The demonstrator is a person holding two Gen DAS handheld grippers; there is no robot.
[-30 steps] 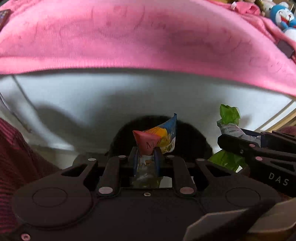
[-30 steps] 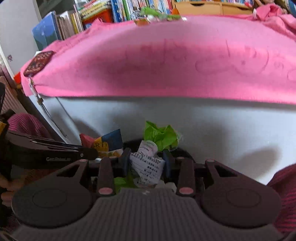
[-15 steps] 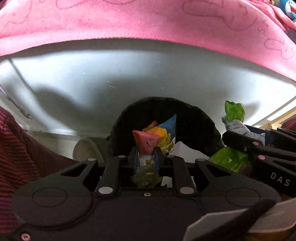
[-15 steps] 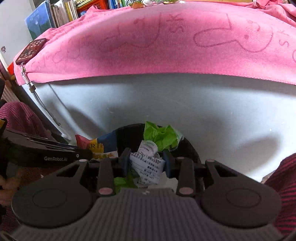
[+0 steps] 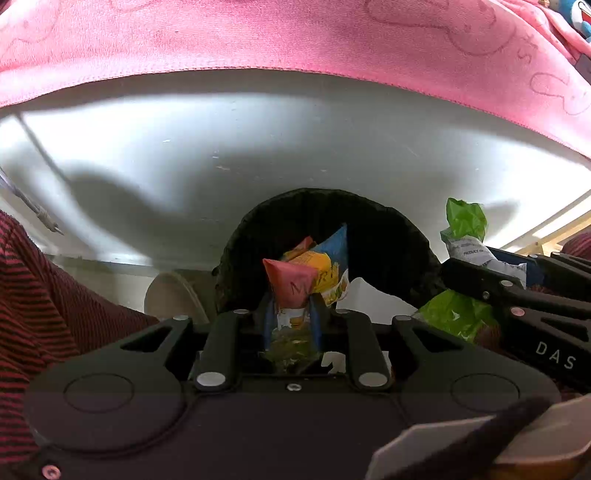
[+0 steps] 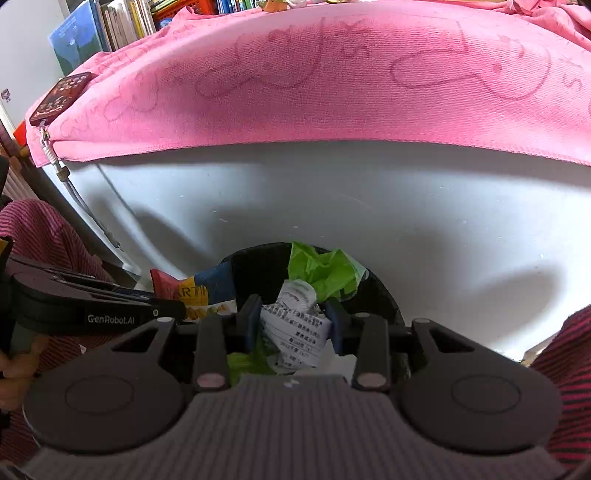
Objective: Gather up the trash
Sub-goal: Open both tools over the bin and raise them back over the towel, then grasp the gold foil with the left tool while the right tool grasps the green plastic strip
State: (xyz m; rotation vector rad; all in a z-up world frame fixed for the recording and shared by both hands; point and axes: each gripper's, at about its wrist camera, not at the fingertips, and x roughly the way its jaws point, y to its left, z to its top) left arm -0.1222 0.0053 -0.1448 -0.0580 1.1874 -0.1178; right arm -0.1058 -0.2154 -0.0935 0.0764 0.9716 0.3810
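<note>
My left gripper [image 5: 291,301] points down over a black trash bin [image 5: 402,229]. A crumpled red, yellow and blue snack wrapper [image 5: 314,273] sits between its blue pads, and its jaws are opening. My right gripper [image 6: 293,306] hangs beside it over the same bin [image 6: 386,295], with a printed paper wad [image 6: 295,325] and green plastic wrap [image 6: 325,269] between its pads. Its jaws are opening too. Both pieces still sit in the jaws. White paper [image 5: 369,299] lies inside the bin.
A white cabinet front [image 6: 406,206] rises just behind the bin, with a pink towel [image 6: 332,81] draped over its top. Books [image 6: 110,22] stand at the far left. A person's striped red sleeves [image 5: 33,314] flank both grippers. A pale round object [image 5: 170,299] lies left of the bin.
Both views have tipped downward, so the bin's mouth now shows fully below the grippers. Wrapper and paper wad remain between the pads.
</note>
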